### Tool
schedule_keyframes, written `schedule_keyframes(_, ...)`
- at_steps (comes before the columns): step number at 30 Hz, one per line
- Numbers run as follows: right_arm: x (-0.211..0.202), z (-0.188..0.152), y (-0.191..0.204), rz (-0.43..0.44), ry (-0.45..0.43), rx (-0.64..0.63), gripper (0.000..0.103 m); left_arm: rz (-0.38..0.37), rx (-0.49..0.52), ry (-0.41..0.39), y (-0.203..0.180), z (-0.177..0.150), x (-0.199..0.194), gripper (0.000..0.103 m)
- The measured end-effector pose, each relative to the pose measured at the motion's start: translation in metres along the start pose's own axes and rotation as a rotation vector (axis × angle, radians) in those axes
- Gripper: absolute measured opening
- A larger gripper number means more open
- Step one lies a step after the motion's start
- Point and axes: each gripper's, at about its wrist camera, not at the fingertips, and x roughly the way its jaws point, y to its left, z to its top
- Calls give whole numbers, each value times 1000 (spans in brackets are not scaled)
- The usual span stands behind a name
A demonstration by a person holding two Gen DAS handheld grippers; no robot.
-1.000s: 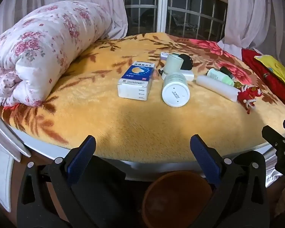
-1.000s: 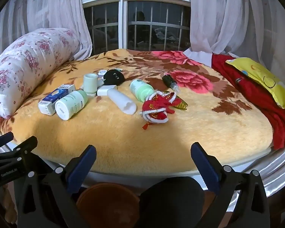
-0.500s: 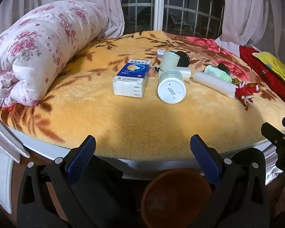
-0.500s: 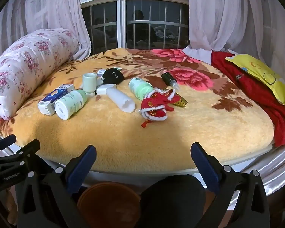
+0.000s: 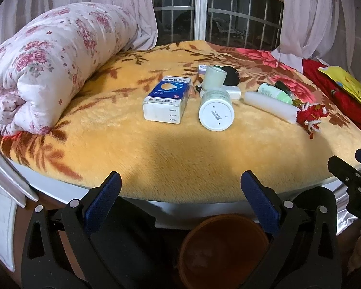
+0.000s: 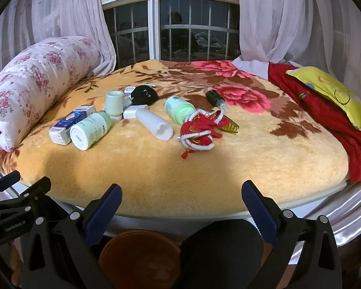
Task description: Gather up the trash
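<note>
Your left gripper (image 5: 180, 190) and right gripper (image 6: 181, 197) both gape empty at the bed's near edge. The box (image 5: 167, 98) lies left of the bottle (image 5: 216, 108); the bin (image 5: 222, 250) sits below.

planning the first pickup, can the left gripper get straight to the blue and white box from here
Probably yes: the left gripper is open, and only bare blanket lies before the blue and white box.

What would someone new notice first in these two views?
A cluster of clutter sits mid-bed on the yellow floral blanket: a blue-and-white box, a white bottle lying beside it, and a red plush toy further right. Both the left gripper and the right gripper hover open at the bed's edge, above an orange bin.
</note>
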Motion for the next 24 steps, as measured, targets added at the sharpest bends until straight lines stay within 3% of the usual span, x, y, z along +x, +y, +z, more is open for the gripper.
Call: schedule_keyframes(24,-2,-1,-1,8,2,16,98,-1,-1,9,-1,-3,1,97)
